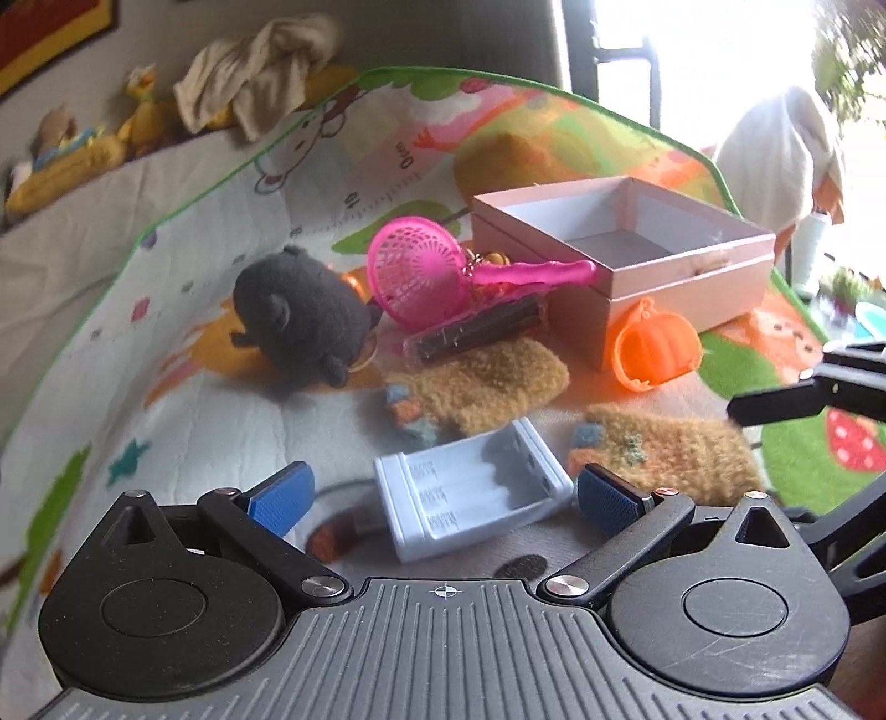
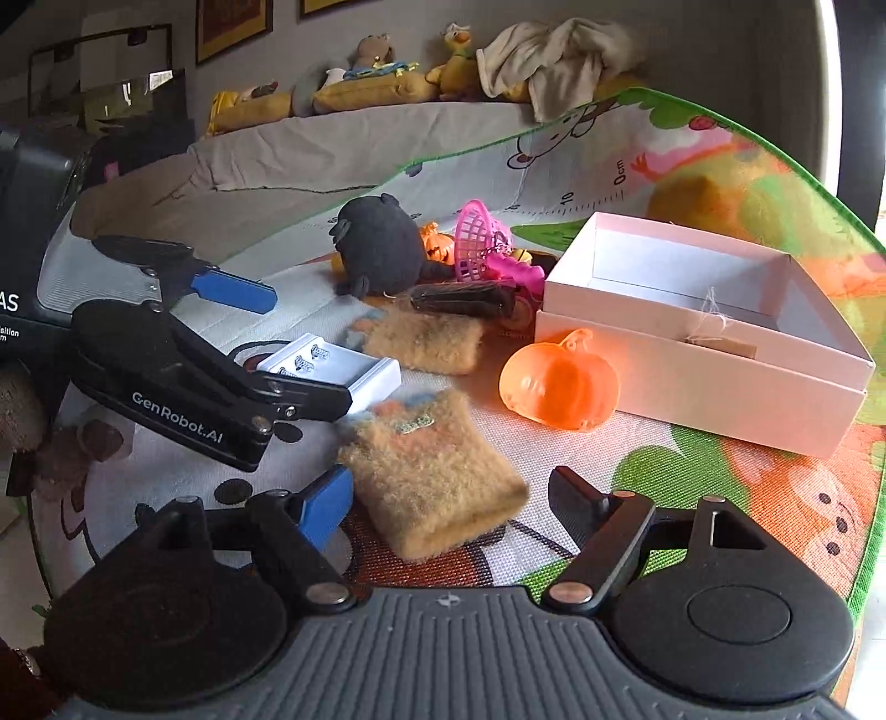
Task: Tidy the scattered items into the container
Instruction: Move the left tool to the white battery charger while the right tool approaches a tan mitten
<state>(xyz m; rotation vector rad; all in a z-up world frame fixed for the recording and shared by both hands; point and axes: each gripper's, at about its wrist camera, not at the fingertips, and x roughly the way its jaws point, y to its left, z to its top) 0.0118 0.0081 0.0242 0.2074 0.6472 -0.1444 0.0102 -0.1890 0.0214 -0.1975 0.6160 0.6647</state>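
Just in front of the open white cardboard box (image 2: 703, 327), the right tongs (image 2: 448, 498) stand part-open astride a fuzzy tan knitted pouch (image 2: 432, 482) without pinching it, while the left tongs (image 1: 443, 490) gape around a pale-blue plastic battery holder (image 1: 470, 490), both seemingly lined up for lifting.

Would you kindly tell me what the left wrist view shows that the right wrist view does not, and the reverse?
Only the left wrist view shows the pink strainer's whole handle lying over the box rim, and a white bottle beyond the mat.

Only the right wrist view shows the left claw from outside, open around the white battery holder, and picture frames on the wall.

Both show the open pink box, orange pumpkin, dark plush toy and two fuzzy tan pouches.
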